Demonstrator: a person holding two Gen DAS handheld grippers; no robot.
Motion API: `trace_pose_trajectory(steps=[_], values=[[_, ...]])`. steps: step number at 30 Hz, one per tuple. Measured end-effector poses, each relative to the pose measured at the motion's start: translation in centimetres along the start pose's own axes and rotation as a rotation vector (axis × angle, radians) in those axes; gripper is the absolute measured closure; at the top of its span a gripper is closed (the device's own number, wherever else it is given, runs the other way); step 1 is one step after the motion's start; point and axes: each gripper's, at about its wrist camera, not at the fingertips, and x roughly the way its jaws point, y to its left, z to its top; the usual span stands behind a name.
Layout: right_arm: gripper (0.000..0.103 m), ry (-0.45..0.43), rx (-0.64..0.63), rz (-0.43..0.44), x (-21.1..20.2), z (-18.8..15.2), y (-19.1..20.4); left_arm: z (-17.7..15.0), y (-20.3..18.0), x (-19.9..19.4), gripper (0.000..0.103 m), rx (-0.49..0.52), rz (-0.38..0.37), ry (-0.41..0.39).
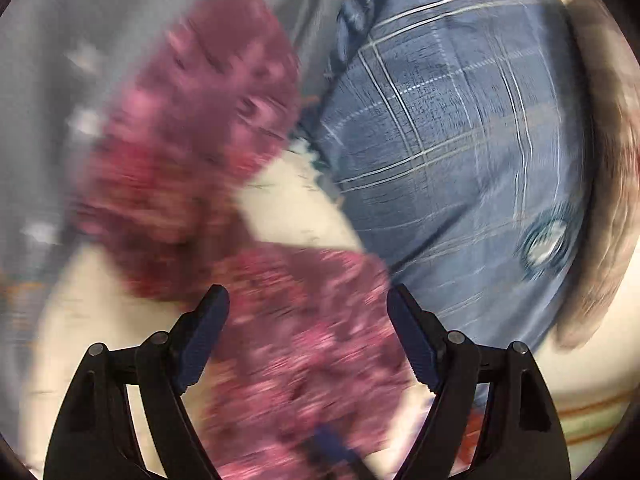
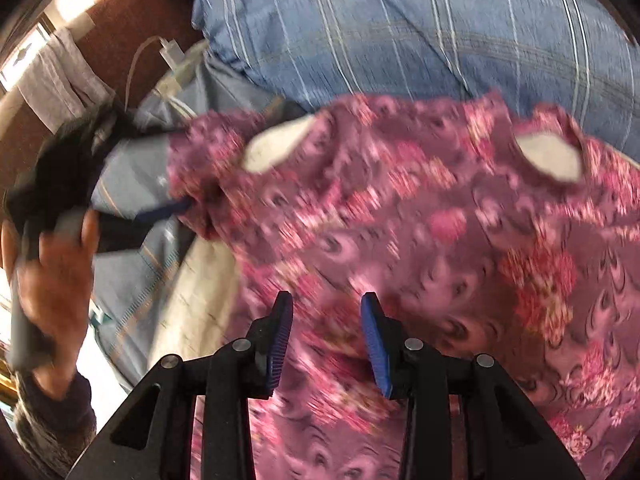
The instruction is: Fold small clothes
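1. My left gripper (image 1: 308, 300) has its jaws spread wide, and in its own view nothing is pinched between the blue pads (image 1: 204, 336). The pink floral garment (image 1: 304, 344) passes under the gap, blurred, so I cannot tell whether it touches either pad.
2. In the right wrist view, the left gripper (image 2: 176, 210) is at the garment's left edge, its blue tip touching the cloth there; the blur hides whether it has hold of it. My left hand (image 2: 56, 276) is wrapped around the grey handle.
3. My right gripper (image 2: 326, 308) is partly open, its pads parted with a clear gap. The garment (image 2: 420, 240) lies below and ahead of it, and nothing is gripped between the fingers.
4. The garment is spread across a cream bed surface (image 2: 200, 300), its far edge against a blue plaid pillow (image 2: 400, 28). Two gaps in the cloth show the cream surface beneath.
5. I see no container holding anything in either view. A white charger and cable (image 2: 168, 56) lie beyond the pillow's left corner, beside blue-grey cloth (image 2: 132, 184).
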Motion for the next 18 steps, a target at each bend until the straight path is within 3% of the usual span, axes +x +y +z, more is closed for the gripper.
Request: trace_pose_trajectory(steps=[5, 10, 12, 14, 15, 16, 18], values=[[0.065, 0.010, 0.041, 0.020, -0.7, -0.7, -2.6, 2.4, 2.9, 2.0, 0.022, -0.231, -0.111, -0.099], [0.061, 0.021, 0.078, 0.068, -0.5, -1.0, -4.1, 4.5, 4.8, 1.9, 0.027, -0.332, -0.074, -0.199], [0.060, 0.019, 0.081, 0.085, -0.2, -1.1, -4.4, 5.2, 4.9, 1.9, 0.038, -0.329, -0.050, -0.223], [0.060, 0.014, 0.082, 0.098, -0.3, -1.1, -4.4, 6.0, 5.3, 2.3, 0.072, -0.336, -0.033, -0.208], [0.060, 0.010, 0.083, 0.106, -0.3, -1.1, -4.5, 6.1, 5.4, 2.5, 0.081, -0.338, -0.022, -0.201], [0.060, 0.006, 0.085, 0.112, -0.4, -1.2, -4.5, 6.1, 5.4, 2.6, 0.089, -0.329, -0.002, -0.196], [0.060, -0.005, 0.087, 0.127, -0.8, -1.3, -4.6, 5.8, 5.2, 2.4, 0.092, -0.298, 0.020, -0.196]])
